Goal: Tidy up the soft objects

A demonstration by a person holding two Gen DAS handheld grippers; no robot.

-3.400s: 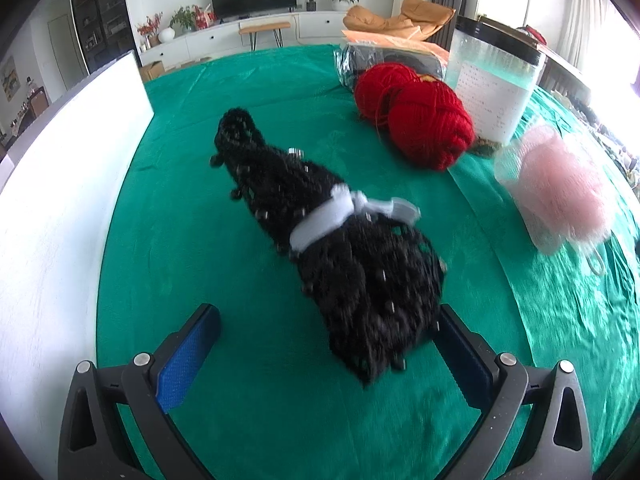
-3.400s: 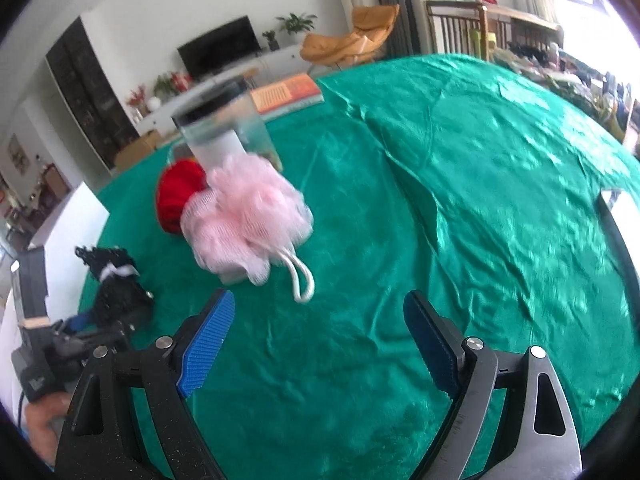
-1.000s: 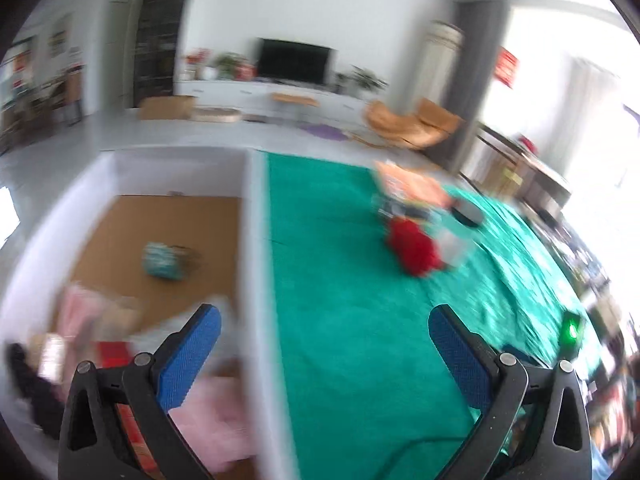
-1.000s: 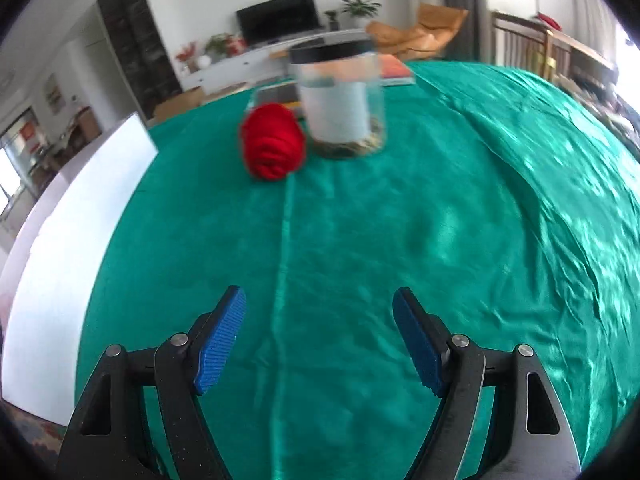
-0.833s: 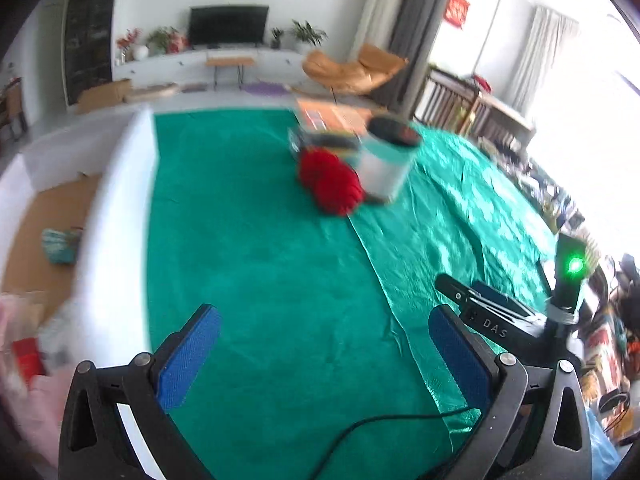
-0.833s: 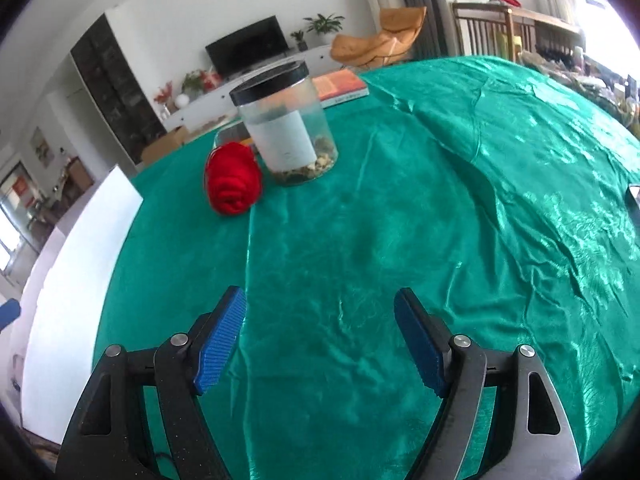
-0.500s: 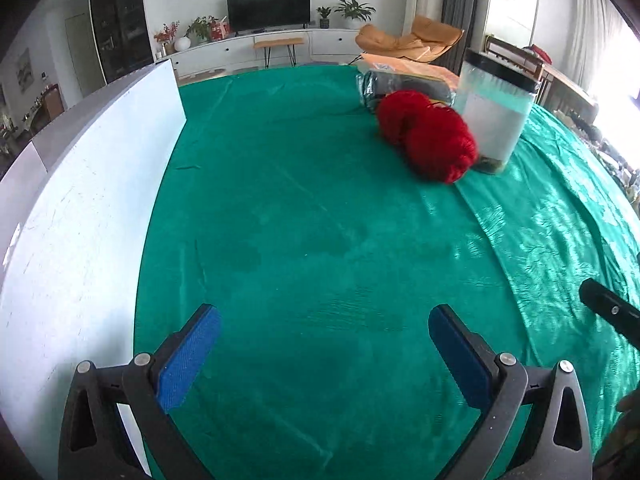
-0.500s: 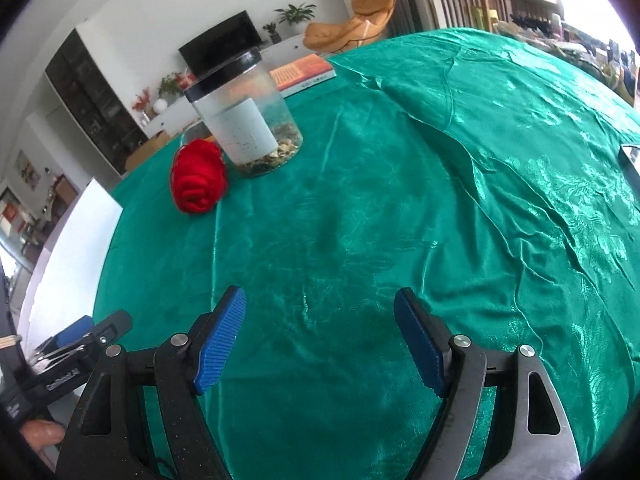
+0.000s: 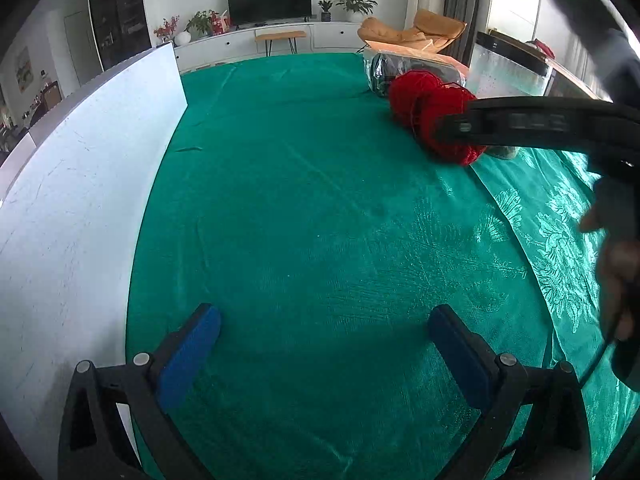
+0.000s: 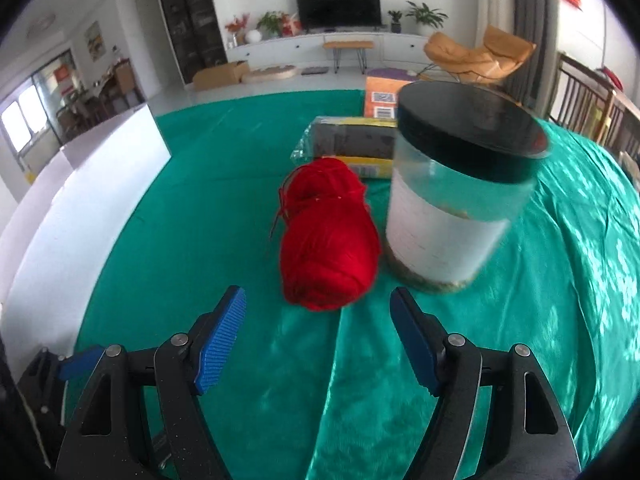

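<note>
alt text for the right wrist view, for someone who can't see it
The open right tool points at a red yarn ball lying on a green tablecloth, just ahead of its blue fingertips. A clear jar with a black lid stands right of the yarn, a wrapped grey package behind.

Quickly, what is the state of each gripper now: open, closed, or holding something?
Left gripper: open, holding nothing.
Right gripper: open, holding nothing, with the red yarn just ahead.
</note>
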